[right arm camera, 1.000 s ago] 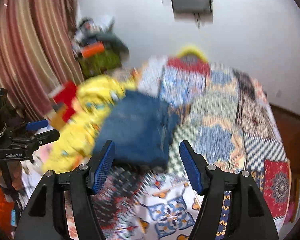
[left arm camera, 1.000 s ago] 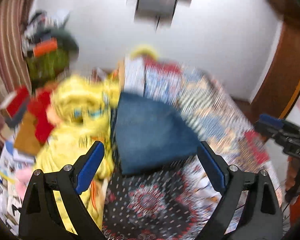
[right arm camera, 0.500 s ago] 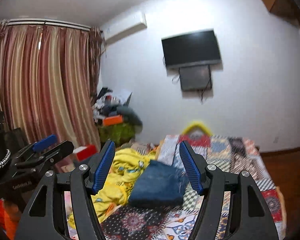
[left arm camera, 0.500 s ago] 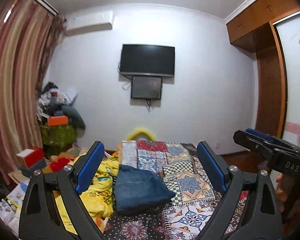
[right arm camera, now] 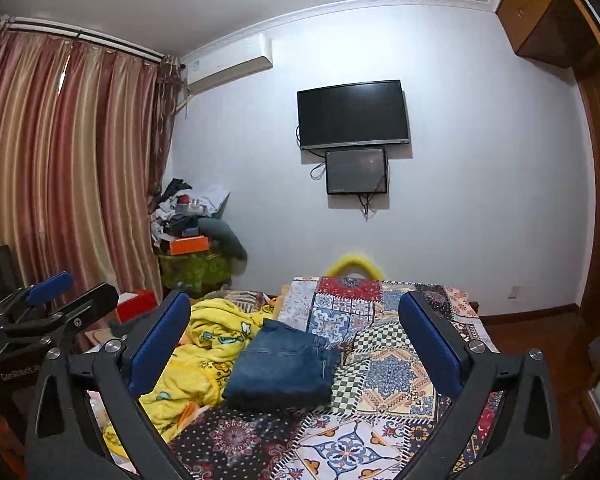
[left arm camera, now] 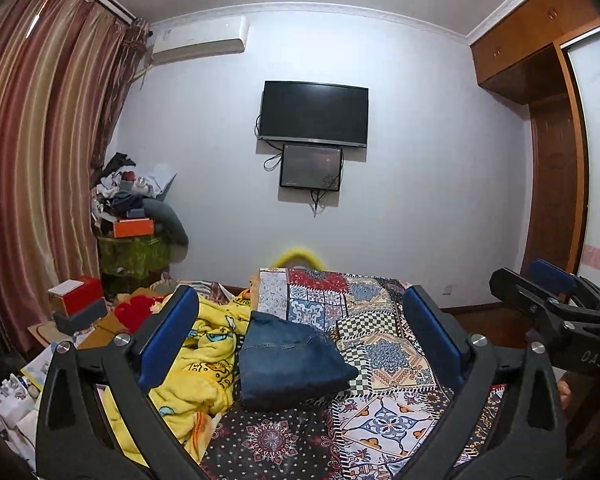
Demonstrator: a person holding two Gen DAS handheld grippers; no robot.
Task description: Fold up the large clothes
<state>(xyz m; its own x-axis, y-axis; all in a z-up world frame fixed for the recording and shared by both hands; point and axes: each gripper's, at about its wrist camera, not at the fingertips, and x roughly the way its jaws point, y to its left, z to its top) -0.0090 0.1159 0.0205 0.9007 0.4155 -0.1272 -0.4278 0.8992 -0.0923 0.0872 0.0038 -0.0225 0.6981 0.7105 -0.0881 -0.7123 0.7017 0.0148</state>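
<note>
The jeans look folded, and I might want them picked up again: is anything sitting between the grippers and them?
Nothing visible is. The folded jeans lie on the patchwork bedspread, with only bare bedspread between them and both grippers. The yellow blanket lies against their left side. The jaws of the left gripper and right gripper are opening, empty.

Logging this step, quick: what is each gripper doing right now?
Left gripper: jaws opening, nothing between them.
Right gripper: jaws opening, nothing between them.
</note>
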